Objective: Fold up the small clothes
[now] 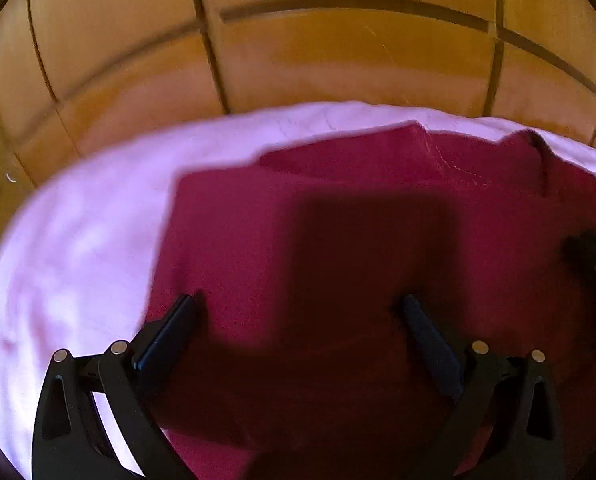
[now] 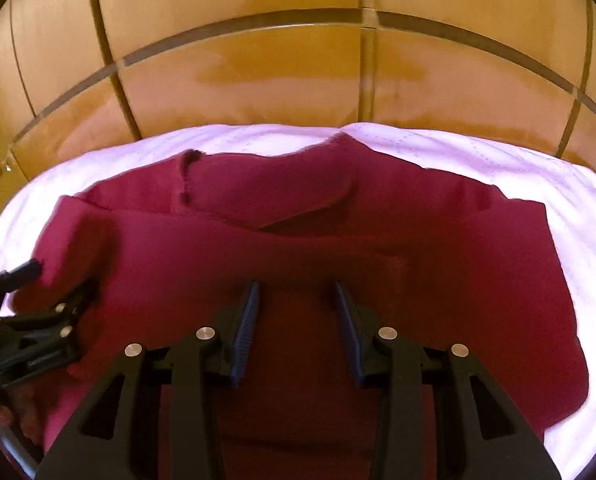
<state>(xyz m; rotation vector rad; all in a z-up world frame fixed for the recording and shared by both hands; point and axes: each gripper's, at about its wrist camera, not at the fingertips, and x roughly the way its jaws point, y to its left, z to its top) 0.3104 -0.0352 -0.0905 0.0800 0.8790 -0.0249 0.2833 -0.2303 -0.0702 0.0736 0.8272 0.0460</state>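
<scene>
Wooden panelling (image 2: 258,80) backs a white sheet (image 2: 558,208) carrying a crimson garment (image 2: 438,248). Left gripper (image 1: 298,308) and right gripper (image 2: 296,292) hover over it, fingers spread, pinching nothing.

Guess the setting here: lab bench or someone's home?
Likely a home, probably a bedroom: a dark red garment lies on a pale pink sheet, seemingly a bed, with wooden cabinet-like panels behind.

Both wrist views look down, close; share red garment (image 1: 338,240) (side by side).
</scene>
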